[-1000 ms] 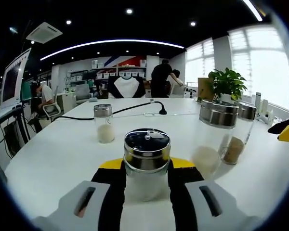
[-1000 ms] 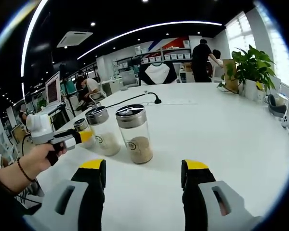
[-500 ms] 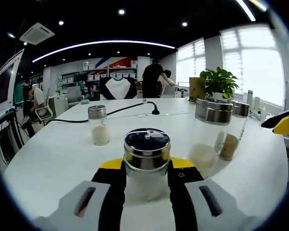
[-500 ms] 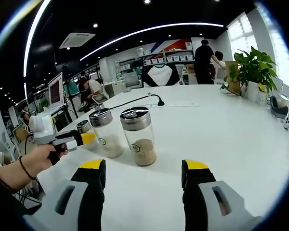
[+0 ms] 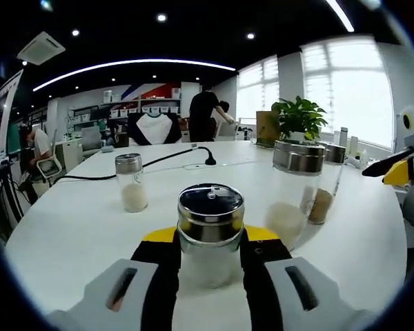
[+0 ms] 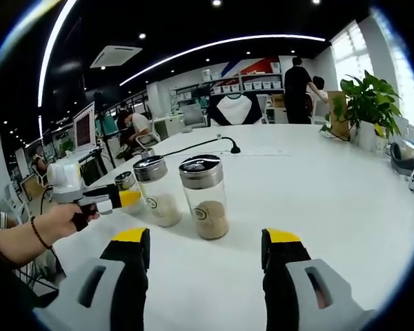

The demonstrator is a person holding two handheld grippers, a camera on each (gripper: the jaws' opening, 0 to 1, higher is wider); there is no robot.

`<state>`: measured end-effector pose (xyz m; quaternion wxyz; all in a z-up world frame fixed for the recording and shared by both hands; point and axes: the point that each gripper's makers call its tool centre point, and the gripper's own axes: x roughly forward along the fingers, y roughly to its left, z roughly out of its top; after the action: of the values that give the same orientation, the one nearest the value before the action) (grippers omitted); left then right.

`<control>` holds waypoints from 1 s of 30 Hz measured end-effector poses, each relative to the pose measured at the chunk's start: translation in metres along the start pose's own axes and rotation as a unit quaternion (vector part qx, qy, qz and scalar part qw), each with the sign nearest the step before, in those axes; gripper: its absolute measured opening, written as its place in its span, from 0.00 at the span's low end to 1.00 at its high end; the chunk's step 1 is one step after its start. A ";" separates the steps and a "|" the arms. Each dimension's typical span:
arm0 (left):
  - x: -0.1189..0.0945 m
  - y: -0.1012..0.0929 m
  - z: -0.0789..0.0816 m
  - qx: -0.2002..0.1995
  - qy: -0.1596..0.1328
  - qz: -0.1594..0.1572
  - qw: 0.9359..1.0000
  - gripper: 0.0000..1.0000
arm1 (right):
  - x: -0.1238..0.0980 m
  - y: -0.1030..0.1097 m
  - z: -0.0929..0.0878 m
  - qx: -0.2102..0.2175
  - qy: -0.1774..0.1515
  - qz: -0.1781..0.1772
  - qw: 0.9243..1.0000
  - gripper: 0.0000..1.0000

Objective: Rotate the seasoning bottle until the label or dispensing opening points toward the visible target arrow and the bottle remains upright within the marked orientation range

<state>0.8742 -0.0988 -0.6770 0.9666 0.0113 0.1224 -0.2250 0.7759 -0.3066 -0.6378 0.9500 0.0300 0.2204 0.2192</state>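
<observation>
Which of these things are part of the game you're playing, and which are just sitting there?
Part of the job:
- small glass seasoning bottle with a shiny metal lid, clamped in the left gripper
- right gripper, open, holding nothing

Just sitting there:
- tall glass jar of brown powder
- tall glass jar of white grains
- little glass shaker of white powder
- black cable
- green potted plant

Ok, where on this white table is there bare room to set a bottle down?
The white table is bare to the right of the brown-filled glass jar, out toward the potted plant. It is crowded where the white-filled jar and left gripper cluster.
</observation>
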 end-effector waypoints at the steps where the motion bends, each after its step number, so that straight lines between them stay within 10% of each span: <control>1: 0.000 0.000 0.000 0.001 0.000 -0.004 1.000 0.35 | 0.000 0.000 0.000 0.000 -0.001 0.000 1.000 0.67; 30: 0.002 -0.006 0.001 0.027 -0.003 -0.140 0.990 0.35 | -0.001 0.010 -0.002 -0.039 0.001 0.021 0.999 0.82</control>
<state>0.8735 -0.1047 -0.6763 0.9254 0.0197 0.1137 -0.3610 0.7704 -0.2984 -0.6377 0.9454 -0.0027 0.2119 0.2476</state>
